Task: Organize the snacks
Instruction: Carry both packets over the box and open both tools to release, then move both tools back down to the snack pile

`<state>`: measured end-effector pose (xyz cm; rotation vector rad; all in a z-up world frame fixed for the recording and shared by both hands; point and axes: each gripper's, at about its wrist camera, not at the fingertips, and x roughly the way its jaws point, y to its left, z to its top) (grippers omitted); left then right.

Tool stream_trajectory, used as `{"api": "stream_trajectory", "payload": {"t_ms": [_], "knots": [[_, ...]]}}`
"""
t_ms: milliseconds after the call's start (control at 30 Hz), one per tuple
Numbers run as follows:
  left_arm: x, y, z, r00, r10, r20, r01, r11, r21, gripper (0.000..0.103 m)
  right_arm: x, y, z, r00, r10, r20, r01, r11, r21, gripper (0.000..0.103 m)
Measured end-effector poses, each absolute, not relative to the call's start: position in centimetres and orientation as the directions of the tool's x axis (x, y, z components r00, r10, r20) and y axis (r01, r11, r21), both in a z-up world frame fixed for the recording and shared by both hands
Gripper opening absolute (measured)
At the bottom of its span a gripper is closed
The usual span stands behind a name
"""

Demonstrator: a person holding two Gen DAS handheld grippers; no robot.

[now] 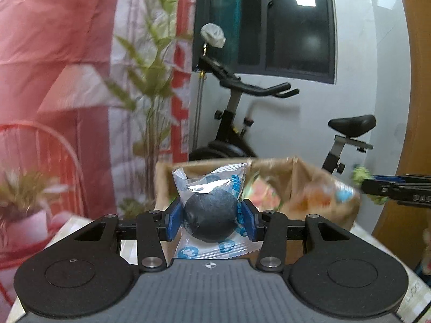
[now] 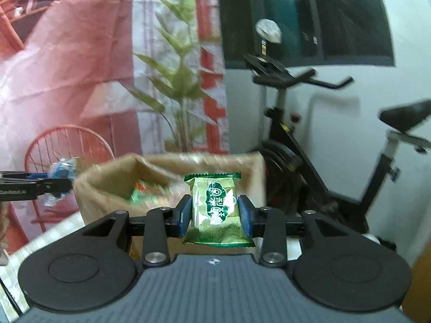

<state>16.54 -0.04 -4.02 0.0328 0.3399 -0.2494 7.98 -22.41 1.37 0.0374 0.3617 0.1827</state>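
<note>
Our left gripper (image 1: 211,218) pinches a clear-wrapped black ball snack (image 1: 211,216) while our right gripper (image 2: 215,215) clamps a green packet (image 2: 216,210) before the brown bag (image 2: 113,185).

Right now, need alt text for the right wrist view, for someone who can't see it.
The right gripper clamps a green snack packet upright between its blue pads, in front of an open cardboard box holding blurred snacks. An exercise bike stands behind; the left gripper enters from the left.
</note>
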Motion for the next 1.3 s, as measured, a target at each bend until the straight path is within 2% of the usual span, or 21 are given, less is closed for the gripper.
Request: {"api": "stream_trajectory", "payload": {"t_ms": [100,333,400,433,467,700,900,1100,1300], "knots": [[19.4,-1.4,-3.2,0.904,-0.246,-0.349,0.265,0.964,0.008,0.049,11.1,-20.1,2.0,0.915,0.209,-0.346,-0.212,0.977,0.031,0.039],[23.9,-2.6,-4.1,0.881,-0.228,-0.414,0.248,0.969,-0.006,0.050,16.7,-15.4,0.2,0.875,0.256,-0.411,-0.280,0.960,0.004,0.040],[24.9,-2.6,-4.6,0.865,-0.240,-0.440,0.259,0.966,-0.018,0.054,17.7,-14.9,-0.3,0.862,0.254,-0.438,-0.278,0.960,0.009,0.041],[25.2,-2.5,-4.7,0.860,-0.241,-0.449,0.255,0.966,-0.029,0.060,18.0,-14.7,-0.4,0.859,0.248,-0.447,-0.275,0.962,0.005,0.043],[25.2,-2.1,-4.7,0.860,-0.241,-0.450,0.250,0.967,-0.041,0.062,18.0,-14.7,-0.3,0.860,0.243,-0.450,-0.270,0.963,0.003,0.047],[22.4,1.2,-4.0,0.839,-0.283,-0.465,0.263,0.959,-0.111,0.062,14.6,-17.0,1.0,0.860,0.280,-0.426,-0.271,0.959,0.085,0.049],[19.4,4.0,-4.1,0.821,-0.236,-0.520,0.207,0.972,-0.116,0.062,11.0,-19.1,0.6,0.855,0.272,-0.441,-0.221,0.961,0.165,0.051],[17.5,6.3,-6.5,0.776,-0.239,-0.583,0.159,0.970,-0.186,0.061,7.6,-20.5,-1.8,0.842,0.266,-0.469,-0.172,0.957,0.235,0.051],[16.7,5.9,-9.9,0.760,-0.225,-0.610,0.158,0.974,-0.162,0.061,6.0,-20.3,-6.3,0.789,0.253,-0.560,-0.151,0.963,0.223,0.051]]}}
